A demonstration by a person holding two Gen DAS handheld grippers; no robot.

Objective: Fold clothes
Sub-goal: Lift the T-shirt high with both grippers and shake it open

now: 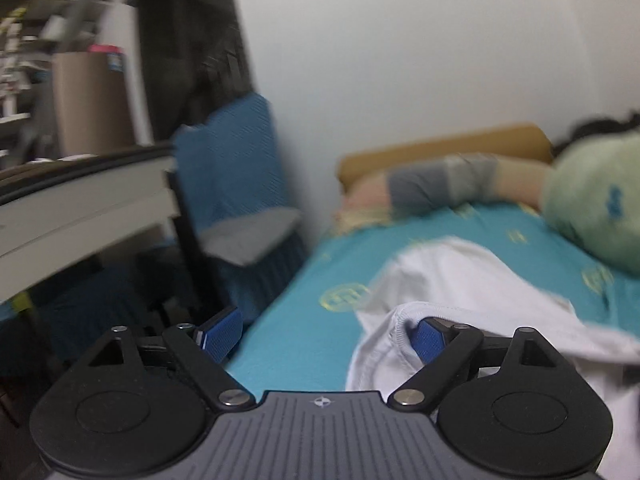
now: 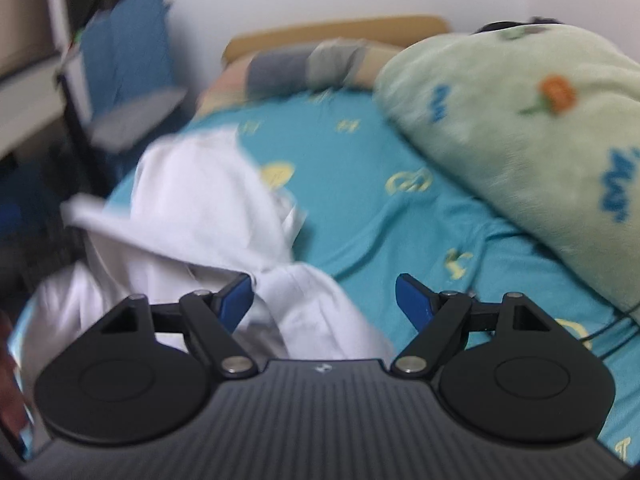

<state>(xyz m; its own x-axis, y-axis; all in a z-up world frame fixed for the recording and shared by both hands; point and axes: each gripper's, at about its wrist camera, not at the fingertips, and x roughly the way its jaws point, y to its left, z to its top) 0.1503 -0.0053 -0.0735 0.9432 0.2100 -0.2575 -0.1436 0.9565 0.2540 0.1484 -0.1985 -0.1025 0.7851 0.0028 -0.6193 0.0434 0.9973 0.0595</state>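
Note:
A white garment (image 1: 460, 280) lies crumpled on a teal bed sheet (image 1: 304, 320). My left gripper (image 1: 324, 338) is open above the bed's near left edge; a hemmed fold of the garment drapes over its right blue finger (image 1: 430, 342). In the right wrist view the same white garment (image 2: 200, 200) lies bunched at the left of the sheet (image 2: 380, 208). My right gripper (image 2: 324, 300) is open, with a lump of the white cloth between its fingers near the left finger (image 2: 236, 300). Both views are blurred.
A pale green patterned quilt (image 2: 520, 128) is heaped along the bed's right side. Pillows and a tan headboard (image 2: 340, 28) are at the far end. A chair draped in blue cloth (image 1: 236, 176) and a desk edge (image 1: 80, 208) stand left of the bed.

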